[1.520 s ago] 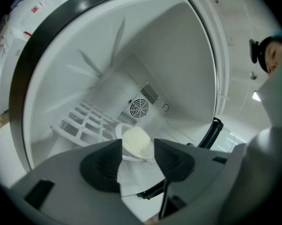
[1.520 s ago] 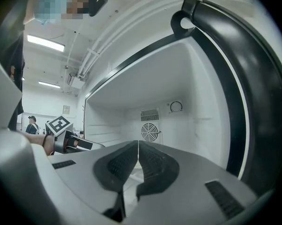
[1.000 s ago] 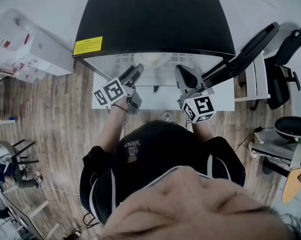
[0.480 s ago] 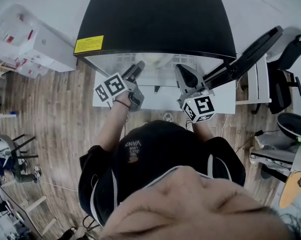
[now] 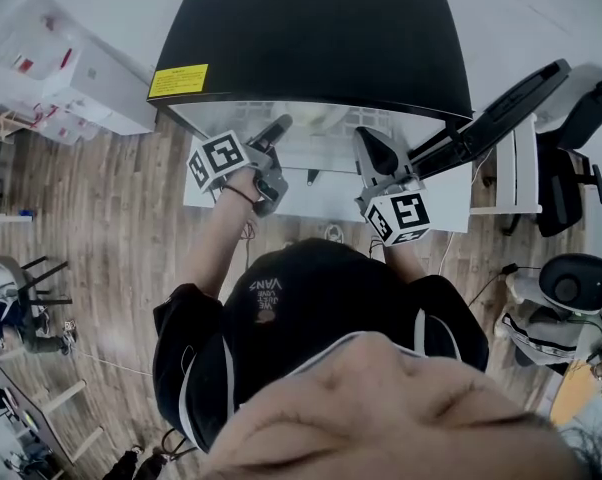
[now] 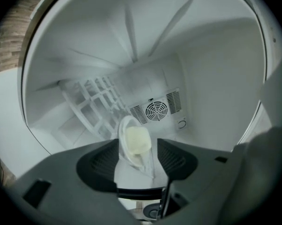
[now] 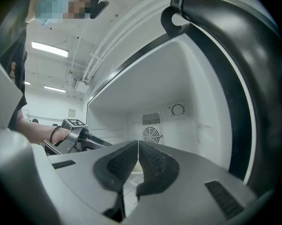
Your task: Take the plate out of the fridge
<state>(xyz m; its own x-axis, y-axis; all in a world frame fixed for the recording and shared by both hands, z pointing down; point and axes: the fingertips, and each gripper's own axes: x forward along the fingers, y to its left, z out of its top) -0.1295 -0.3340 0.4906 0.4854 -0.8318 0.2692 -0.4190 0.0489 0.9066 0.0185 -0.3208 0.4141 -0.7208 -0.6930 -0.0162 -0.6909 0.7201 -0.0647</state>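
Note:
The black fridge [image 5: 311,28] stands open, with its door [image 5: 491,113] swung out to the right. Inside, a white plate [image 6: 131,142] with something pale cream on it rests on the white wire shelf [image 6: 96,104]. My left gripper [image 6: 138,145] reaches into the fridge. It is open, and the plate shows in the gap between the fingers, just beyond the pads. In the head view it [image 5: 273,133] is at the fridge's mouth. My right gripper [image 7: 138,161] is shut with nothing in it and hangs at the opening [image 5: 369,148], right of the left one.
A round fan grille [image 6: 157,109] sits on the fridge's back wall. The door's dark edge [image 7: 234,78] curves close by on my right. White boxes [image 5: 76,78] stand left of the fridge and office chairs [image 5: 571,138] right of it, on a wooden floor.
My left gripper has moved forward and deeper into the fridge's mouth. The right gripper has hardly moved and stays shut.

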